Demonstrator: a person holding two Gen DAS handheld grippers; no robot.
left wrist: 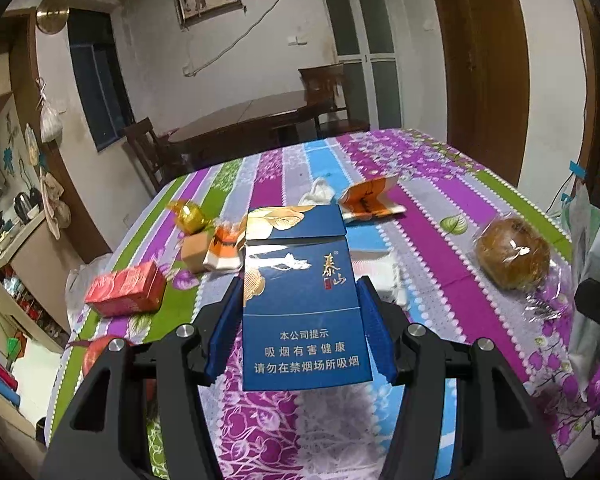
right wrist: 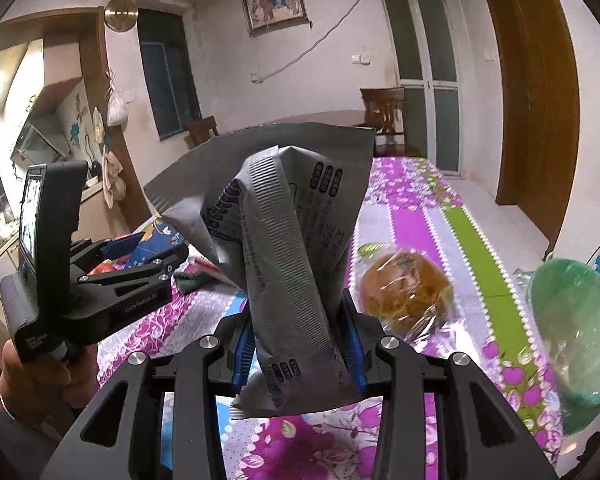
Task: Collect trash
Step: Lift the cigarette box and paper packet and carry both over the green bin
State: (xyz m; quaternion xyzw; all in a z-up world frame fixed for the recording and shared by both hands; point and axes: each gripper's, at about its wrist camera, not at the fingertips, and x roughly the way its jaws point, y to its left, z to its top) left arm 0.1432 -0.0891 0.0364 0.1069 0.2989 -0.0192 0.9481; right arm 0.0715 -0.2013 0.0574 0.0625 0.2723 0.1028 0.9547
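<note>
- Left hand-held gripper (left wrist: 300,312): blue pads pinching a blue cigarette pack (left wrist: 300,300) by its long sides, lid flipped up, held above the table (left wrist: 440,248).
- Right hand-held gripper (right wrist: 300,316): clamped on a crumpled grey wrapper (right wrist: 284,240), which stands up between the fingers and fans out above them.
- Near left of the cigarette pack: red box (left wrist: 124,290) lying flat at the table edge.
- Beyond that: small tan box (left wrist: 194,254) touching a torn orange-and-white packet (left wrist: 224,248); gold foil wrapper (left wrist: 190,216) just behind.
- Right side: bun in clear plastic (left wrist: 512,254) on the striped floral cloth.
- Beside the bun, seen from the right wrist: green bag (right wrist: 572,340) at the table's right edge, blurred.
- Farther back: white tissue (left wrist: 320,192) and opened orange pack (left wrist: 370,200), side by side.
- Background: dark wooden dining table (left wrist: 248,120) with chairs.
</note>
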